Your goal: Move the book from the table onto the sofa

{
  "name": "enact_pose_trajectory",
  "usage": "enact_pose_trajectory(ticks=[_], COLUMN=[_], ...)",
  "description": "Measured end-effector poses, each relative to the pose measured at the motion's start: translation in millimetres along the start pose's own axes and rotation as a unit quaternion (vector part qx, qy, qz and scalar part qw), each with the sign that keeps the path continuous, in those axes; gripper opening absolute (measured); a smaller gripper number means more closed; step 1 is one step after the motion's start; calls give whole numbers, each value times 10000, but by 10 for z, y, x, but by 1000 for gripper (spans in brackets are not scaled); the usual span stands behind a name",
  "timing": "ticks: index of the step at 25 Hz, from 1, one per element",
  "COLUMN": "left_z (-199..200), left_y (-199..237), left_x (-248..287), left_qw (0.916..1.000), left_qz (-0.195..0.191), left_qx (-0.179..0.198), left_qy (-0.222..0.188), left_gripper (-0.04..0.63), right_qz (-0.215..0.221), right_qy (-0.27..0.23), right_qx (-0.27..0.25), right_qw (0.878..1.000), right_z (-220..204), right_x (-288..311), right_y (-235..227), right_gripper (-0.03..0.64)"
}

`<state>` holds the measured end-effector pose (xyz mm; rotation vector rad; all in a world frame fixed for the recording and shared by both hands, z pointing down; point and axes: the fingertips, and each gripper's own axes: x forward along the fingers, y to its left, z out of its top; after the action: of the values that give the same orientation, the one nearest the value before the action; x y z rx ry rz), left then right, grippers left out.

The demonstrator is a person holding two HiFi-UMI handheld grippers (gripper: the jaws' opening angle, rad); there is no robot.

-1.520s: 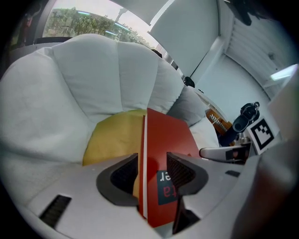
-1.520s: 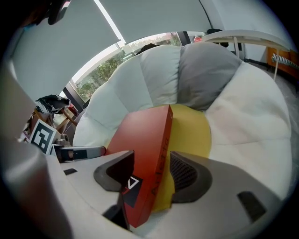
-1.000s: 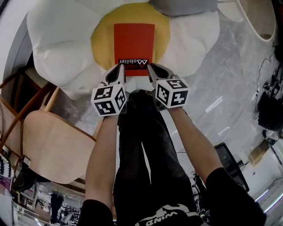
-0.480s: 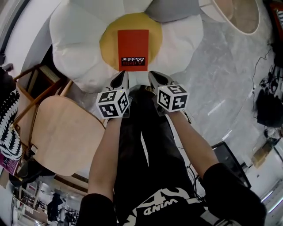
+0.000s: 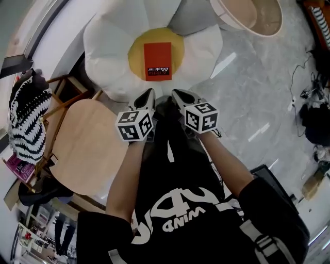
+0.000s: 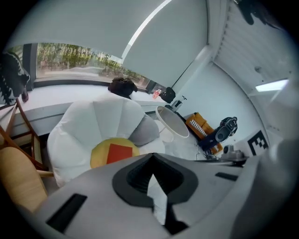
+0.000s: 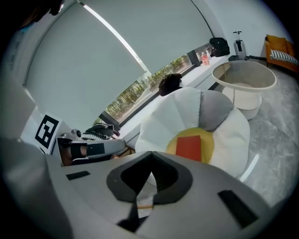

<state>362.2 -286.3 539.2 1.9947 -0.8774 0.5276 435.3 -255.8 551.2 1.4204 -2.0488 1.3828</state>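
The red book (image 5: 158, 61) lies flat on the yellow centre of the flower-shaped white sofa (image 5: 108, 46). It also shows as a red patch in the left gripper view (image 6: 119, 153) and the right gripper view (image 7: 189, 147). My left gripper (image 5: 148, 95) and right gripper (image 5: 177, 95) hang side by side below the book in the head view, well clear of it. Both are shut with nothing between the jaws.
A round wooden table (image 5: 85, 149) stands to the left of my arms, with a wooden chair (image 5: 56, 93) and a black-and-white striped thing (image 5: 26, 121) beyond it. A beige round tub (image 5: 247, 15) sits on the marble floor at top right. Bags and cables (image 5: 314, 113) lie at right.
Both grippers have risen away from the book, which stays on the sofa and now looks smaller and farther off. The sofa and table have shrunk in view.
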Motion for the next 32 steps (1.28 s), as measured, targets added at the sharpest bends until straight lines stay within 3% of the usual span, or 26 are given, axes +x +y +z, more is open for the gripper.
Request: enact_pose_trajectory(ticks=[9,18,24,32], left_z=[459,612,866,1328], left_y=[-728,-1266,-1612,-1995], left_x=[-857,-1428,-1850,-2422], left_qw=[9967,9893,9757,9464], left_qz=[-425,-903,-1178,-1582], left_qx=[632,1065,1653,2264], left_qy=[-290,-417,-822,-1676], left_gripper=[8,8,8,8], right_qz=[431,580,784,968], right_qy=[-522,-981,-1355,-2166], right_qx=[-372,-804,-1391,-2121], right_qw=[9970,9902,9778,9480], right_z=[491,769,966,1278], right_x=[-976,-1655,-2075,-2562], right_y=[704,1130,1490,1928], right_gripper=[0,0,0,0])
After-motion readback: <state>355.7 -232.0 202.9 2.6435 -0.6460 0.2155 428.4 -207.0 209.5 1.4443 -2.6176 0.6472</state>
